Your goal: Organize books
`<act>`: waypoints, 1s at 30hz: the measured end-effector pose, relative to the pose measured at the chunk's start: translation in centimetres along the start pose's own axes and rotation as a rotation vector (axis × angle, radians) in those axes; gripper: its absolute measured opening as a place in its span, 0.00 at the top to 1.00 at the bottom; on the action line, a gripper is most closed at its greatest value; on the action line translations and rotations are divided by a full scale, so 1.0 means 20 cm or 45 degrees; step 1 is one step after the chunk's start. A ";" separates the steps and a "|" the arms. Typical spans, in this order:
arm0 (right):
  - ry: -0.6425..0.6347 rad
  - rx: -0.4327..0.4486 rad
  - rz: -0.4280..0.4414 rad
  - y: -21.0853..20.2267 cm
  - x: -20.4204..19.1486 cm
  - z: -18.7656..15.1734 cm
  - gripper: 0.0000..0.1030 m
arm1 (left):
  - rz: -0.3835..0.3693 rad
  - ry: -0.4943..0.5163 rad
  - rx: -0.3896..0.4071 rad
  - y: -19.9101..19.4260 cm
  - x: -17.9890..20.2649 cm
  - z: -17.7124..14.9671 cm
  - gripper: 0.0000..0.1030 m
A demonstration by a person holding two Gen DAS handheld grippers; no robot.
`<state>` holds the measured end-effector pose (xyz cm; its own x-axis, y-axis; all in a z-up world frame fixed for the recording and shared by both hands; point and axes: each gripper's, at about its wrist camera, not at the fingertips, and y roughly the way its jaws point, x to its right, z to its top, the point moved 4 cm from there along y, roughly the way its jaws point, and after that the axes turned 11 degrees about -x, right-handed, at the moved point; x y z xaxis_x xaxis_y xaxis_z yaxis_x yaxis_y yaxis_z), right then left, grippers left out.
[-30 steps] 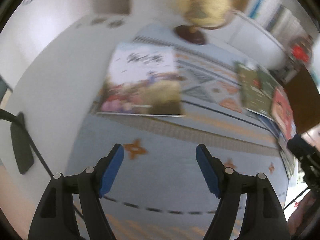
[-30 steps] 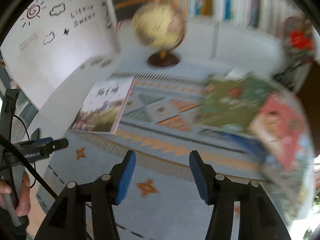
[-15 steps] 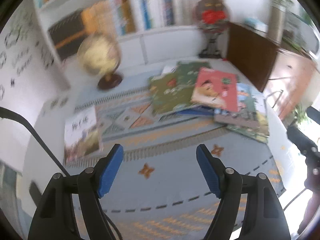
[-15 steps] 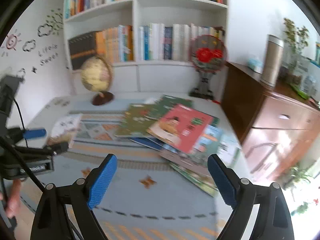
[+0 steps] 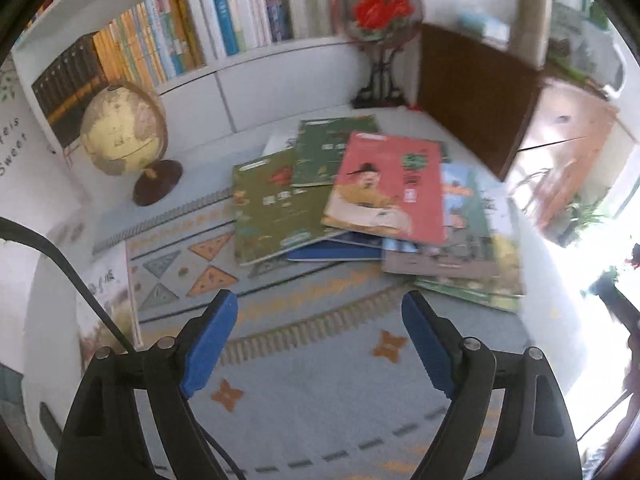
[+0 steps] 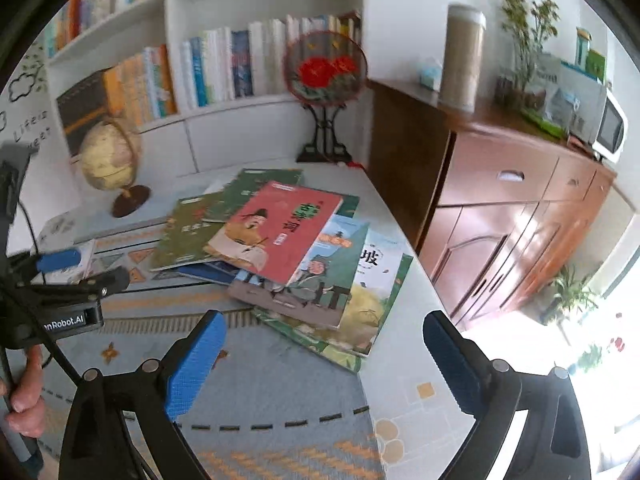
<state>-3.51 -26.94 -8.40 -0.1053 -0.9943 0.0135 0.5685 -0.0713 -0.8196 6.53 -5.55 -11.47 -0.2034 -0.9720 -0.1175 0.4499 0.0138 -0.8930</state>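
A loose pile of books (image 5: 372, 208) lies fanned on the patterned mat (image 5: 312, 380), at 12 o'clock from the left gripper (image 5: 320, 340); a red-covered book (image 5: 386, 188) sits on top, overlapping a green book (image 5: 272, 216) at its 9 o'clock. A single book (image 5: 106, 304) lies well apart at 9 o'clock. Both grippers hang above the mat with jaws spread wide, holding nothing; the right gripper (image 6: 324, 356) faces the pile too. A globe (image 5: 122, 136) stands at 10 o'clock, before the bookshelf (image 5: 208, 28)
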 end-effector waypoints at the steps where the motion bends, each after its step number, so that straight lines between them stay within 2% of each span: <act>1: 0.014 -0.003 0.000 0.03 0.02 0.03 0.04 | 0.033 0.017 0.002 0.03 -0.01 0.01 0.19; 3: 0.044 -0.036 -0.009 0.13 0.04 0.10 0.04 | 0.105 0.059 0.002 0.08 -0.03 0.06 0.19; 5: 0.065 -0.068 0.000 0.21 0.04 0.15 0.04 | 0.115 0.071 -0.007 0.14 -0.08 0.12 0.19; 10: 0.112 -0.158 0.035 0.44 0.02 0.29 0.04 | -0.021 0.063 -0.043 0.30 -0.12 0.27 0.19; 15: 0.148 -0.236 0.072 0.66 0.01 0.37 0.06 | -0.176 0.153 -0.016 0.48 -0.07 0.43 0.19; 16: 0.165 -0.255 0.093 0.70 0.02 0.38 0.09 | -0.215 0.160 -0.025 0.52 -0.06 0.47 0.19; 18: 0.195 -0.308 0.131 0.79 0.03 0.40 0.28 | -0.321 0.148 -0.050 0.61 -0.04 0.53 0.19; 20: 0.231 -0.366 0.171 0.87 0.03 0.41 0.35 | -0.392 0.129 -0.083 0.68 -0.02 0.57 0.19; 23: 0.244 -0.397 0.190 0.95 0.03 0.43 0.39 | -0.479 0.106 -0.130 0.78 0.00 0.62 0.19; 25: 0.216 -0.398 0.158 0.98 0.02 0.44 0.41 | -0.525 0.083 -0.171 0.85 0.01 0.63 0.22; 27: 0.164 -0.400 0.116 1.01 -0.01 0.46 0.41 | -0.517 0.068 -0.178 0.89 0.01 0.64 0.22; 30: 0.128 -0.413 0.119 1.06 -0.02 0.47 0.41 | -0.511 0.053 -0.201 0.94 0.03 0.64 0.22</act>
<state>16.20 -28.81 -20.45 -0.1542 -0.9815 -0.1139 0.2922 0.0648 -0.9542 26.05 -8.87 -22.83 -0.3715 -0.8973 0.2384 0.1902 -0.3249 -0.9264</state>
